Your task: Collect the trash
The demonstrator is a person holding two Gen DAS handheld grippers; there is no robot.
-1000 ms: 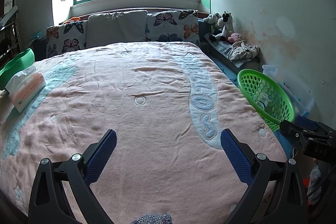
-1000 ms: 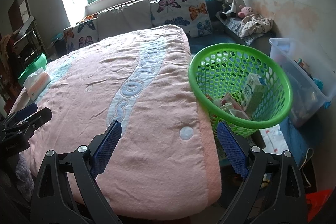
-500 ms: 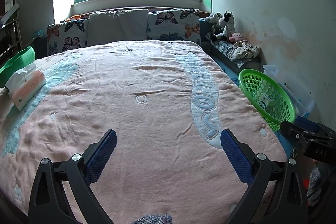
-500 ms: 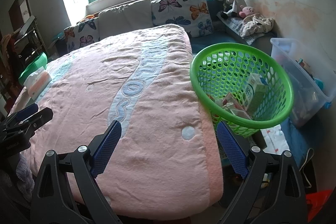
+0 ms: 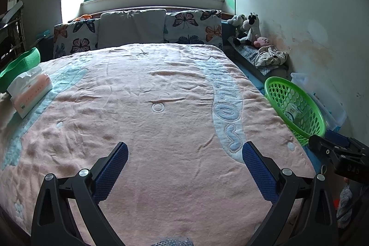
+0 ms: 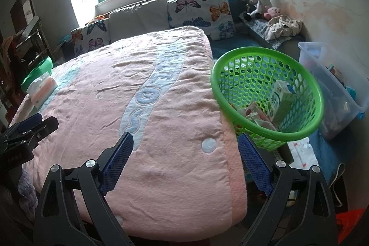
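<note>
Both tools, left tool (image 5: 184,153) and right tool (image 6: 185,144), gape wide, empty. Green basket (image 6: 265,130) holds cartons; bed (image 5: 173,107) shows no trash: collection apparently complete.

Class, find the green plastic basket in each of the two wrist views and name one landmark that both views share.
Left wrist view: green basket at the right edge, beside the bed, partly hidden by the pink blanket.
Right wrist view: green basket, large, right of centre, holding a milk carton.
Shared landmark: the butterfly pillow under the window.
</note>
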